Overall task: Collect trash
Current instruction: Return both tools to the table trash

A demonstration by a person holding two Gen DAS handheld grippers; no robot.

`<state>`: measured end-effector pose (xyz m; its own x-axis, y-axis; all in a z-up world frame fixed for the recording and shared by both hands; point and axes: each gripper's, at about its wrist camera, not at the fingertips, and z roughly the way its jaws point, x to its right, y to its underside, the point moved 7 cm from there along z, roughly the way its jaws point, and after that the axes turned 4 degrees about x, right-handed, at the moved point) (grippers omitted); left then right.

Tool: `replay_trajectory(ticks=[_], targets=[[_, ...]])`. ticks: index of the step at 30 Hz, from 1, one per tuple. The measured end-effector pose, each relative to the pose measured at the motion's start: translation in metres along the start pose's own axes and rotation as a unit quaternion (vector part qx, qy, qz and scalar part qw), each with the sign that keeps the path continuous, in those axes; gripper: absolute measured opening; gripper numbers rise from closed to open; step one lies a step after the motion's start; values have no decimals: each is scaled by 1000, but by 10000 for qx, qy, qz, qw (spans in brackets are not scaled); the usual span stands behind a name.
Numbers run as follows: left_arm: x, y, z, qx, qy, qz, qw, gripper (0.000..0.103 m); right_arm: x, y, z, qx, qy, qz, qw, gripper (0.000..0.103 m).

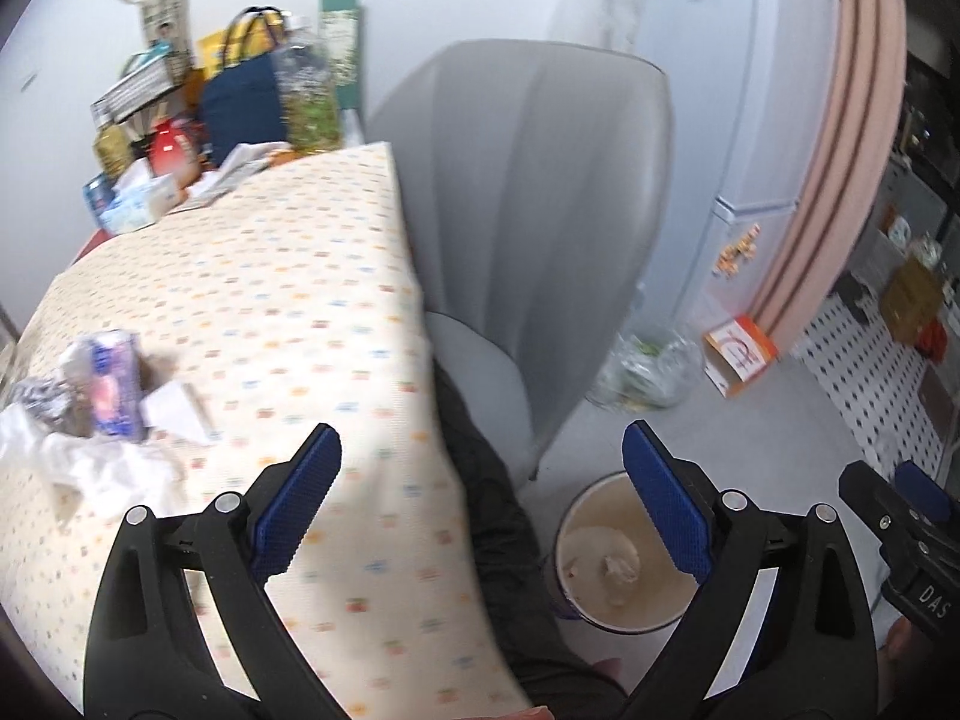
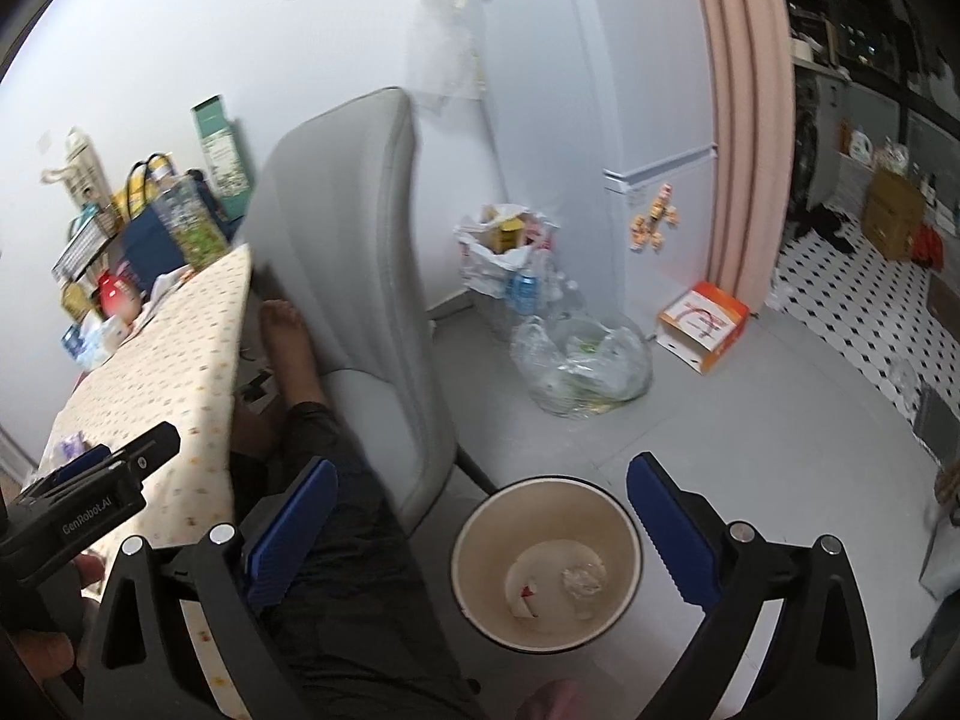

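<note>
A round bin (image 2: 546, 564) with a pale inside stands on the floor beside the table; a few crumpled scraps (image 2: 579, 579) lie at its bottom. It also shows in the left wrist view (image 1: 618, 558). My right gripper (image 2: 480, 534) is open and empty above the bin. My left gripper (image 1: 480, 498) is open and empty over the table's right edge. Trash sits on the tablecloth at the left: a purple and pink wrapper (image 1: 111, 381), white crumpled paper (image 1: 78, 468) and a white scrap (image 1: 177, 411).
The table (image 1: 288, 276) has a dotted cloth; bags and boxes (image 1: 228, 96) are piled at its far end. A grey chair (image 1: 540, 228) stands by the table. Clear plastic bags (image 2: 579, 366) and an orange box (image 2: 702, 324) lie on the floor by the fridge (image 2: 654, 120).
</note>
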<state>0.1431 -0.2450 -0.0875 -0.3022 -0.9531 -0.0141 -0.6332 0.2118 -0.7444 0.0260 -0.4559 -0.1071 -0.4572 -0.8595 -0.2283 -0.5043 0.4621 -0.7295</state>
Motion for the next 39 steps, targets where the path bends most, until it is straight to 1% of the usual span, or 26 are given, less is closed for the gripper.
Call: replay_trajectory(ticks=[9, 17, 23, 30, 39], targets=[[-78, 4, -34, 265, -333, -483, 9979, 94, -74, 3, -21, 53, -334, -489, 9982, 95], [-144, 20, -64, 423, -585, -856, 9937, 94, -134, 18, -38, 57, -593, -873, 9944, 95], [-186, 37, -78, 441, -742, -1121, 9899, 94, -180, 36, -47, -28, -837, -1189, 9894, 93], [-237, 56, -92, 446, -1002, -1420, 9838, 94, -224, 58, -49, -170, -1075, -1519, 9824, 90], [-284, 82, -101, 398, -1252, -1736, 9760, 94, -280, 88, -47, -420, -1358, -1955, 9703, 89]])
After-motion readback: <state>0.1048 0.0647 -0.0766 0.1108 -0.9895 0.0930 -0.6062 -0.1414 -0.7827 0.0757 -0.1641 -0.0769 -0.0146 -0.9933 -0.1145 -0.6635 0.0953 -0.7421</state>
